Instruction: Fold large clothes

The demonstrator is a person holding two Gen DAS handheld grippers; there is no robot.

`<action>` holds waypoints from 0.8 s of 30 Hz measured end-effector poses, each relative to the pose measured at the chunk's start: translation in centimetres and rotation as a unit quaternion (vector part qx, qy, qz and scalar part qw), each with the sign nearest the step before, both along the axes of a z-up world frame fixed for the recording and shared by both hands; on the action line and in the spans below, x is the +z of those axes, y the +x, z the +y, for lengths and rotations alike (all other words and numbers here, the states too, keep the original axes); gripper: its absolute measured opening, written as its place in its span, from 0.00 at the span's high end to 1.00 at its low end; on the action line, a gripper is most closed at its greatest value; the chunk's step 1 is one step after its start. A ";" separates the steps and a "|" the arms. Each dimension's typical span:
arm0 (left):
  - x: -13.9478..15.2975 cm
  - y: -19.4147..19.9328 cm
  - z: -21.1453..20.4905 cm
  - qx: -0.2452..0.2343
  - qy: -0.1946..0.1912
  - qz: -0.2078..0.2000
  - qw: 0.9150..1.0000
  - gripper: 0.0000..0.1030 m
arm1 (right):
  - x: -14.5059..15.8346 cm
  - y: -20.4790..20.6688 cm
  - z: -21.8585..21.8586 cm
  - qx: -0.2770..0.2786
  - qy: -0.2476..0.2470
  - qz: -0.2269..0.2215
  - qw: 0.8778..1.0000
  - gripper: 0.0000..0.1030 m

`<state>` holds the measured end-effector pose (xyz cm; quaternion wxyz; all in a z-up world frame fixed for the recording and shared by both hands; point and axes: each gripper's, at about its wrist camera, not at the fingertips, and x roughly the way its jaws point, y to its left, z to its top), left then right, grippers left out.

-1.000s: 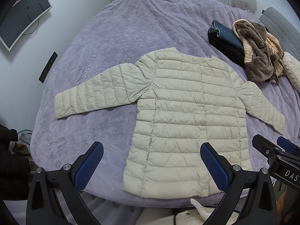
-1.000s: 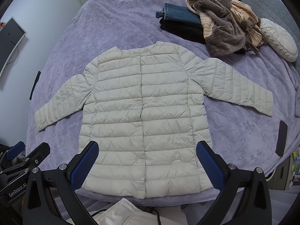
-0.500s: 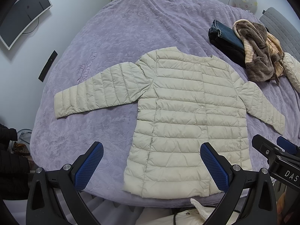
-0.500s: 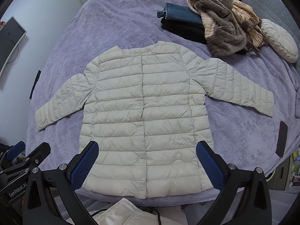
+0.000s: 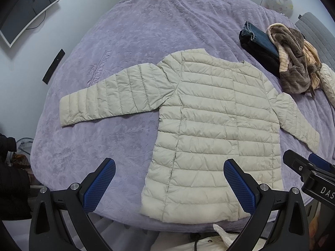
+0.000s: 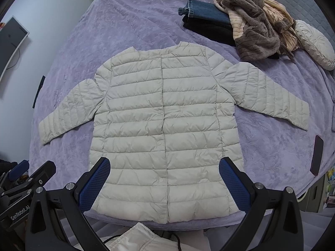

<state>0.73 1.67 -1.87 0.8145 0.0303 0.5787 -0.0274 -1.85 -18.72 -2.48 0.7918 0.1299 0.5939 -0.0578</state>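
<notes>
While both claws hang above the near edge of the bed, the cream quilted puffer jacket lies flat and buttoned on the lilac embossed bedspread, front up, hem toward the cameras and both sleeves spread out to the sides. Compared with a second ago almost nothing differs: the jacket keeps the same pose, and each view has shifted only by a hair, so the garment sits marginally lower in the left wrist view.

The left claw has its blue-padded fingers wide apart and holds nothing; one pad is over bare bedspread, the other over the jacket's lower right part. The right claw is likewise spread wide and empty, its two pads framing the jacket's hem on either side of the snap placket. Neither claw can be seen touching the fabric.

At the far right of the bed sits a heap of other clothes: folded blue denim jeans on a black garment, with a brown and peach striped fleece robe draped over them, and a cream quilted cushion just beside. A dark slim phone lies near the bed's right edge, well apart from the jacket's sleeve.
</notes>
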 end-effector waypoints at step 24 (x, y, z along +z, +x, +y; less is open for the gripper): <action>-13.9 8.1 19.0 0.185 -0.142 -0.011 0.972 0.00 | -10.1 10.9 11.8 0.127 0.018 0.045 0.991 0.00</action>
